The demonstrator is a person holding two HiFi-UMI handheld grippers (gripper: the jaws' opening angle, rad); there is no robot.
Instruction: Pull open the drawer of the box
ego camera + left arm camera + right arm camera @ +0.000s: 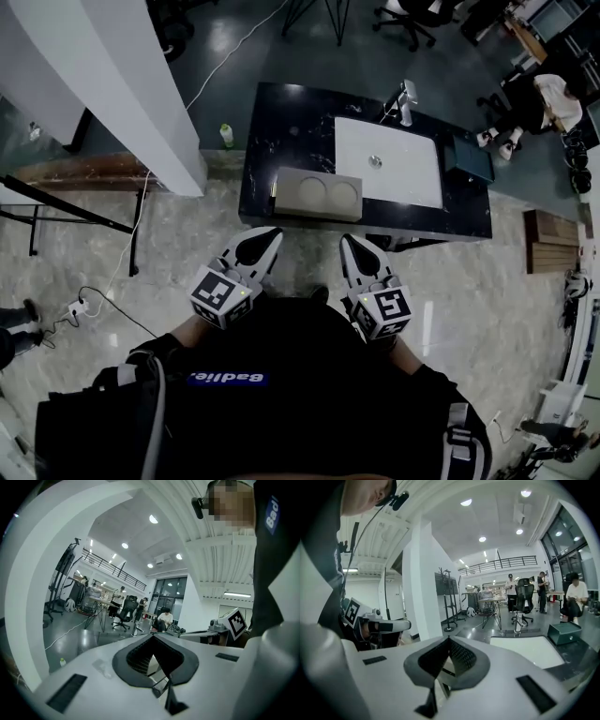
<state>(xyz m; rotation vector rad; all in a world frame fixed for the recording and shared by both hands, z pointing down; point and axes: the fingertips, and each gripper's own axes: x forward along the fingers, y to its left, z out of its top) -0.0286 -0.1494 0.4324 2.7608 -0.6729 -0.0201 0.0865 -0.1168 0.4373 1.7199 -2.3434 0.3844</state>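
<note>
Both tongs are closed on nothing. The left tongs [269, 236] and the right tongs [350, 244] are held close to the person's chest with tips aimed forward, and each gripper view shows its jaws met at the tip with only air beyond. Ahead, well apart from them across bare floor, the grey box [318, 194] with two round hollows in its top stands at the near edge of the dark table [281, 112], just in front of the white sink [389, 159]. Its drawer front faces the person but is seen too steeply to make out a handle, so the first risk is a blind approach: closed jaws would bump the face rather than take hold, and they must part before contact. The larger risk, I judge, is the box itself — it sits right at the table's lip, and an unbraced pull could drag the whole box off the edge instead of sliding the drawer out. One of the tongs pressing on its top would guard against that. Room is generous — open floor in front for the drawer's travel, the white pillar [141, 84] well off to the left, the teal case [473, 157] well apart on the right, and the faucet [405, 101] behind.
</note>
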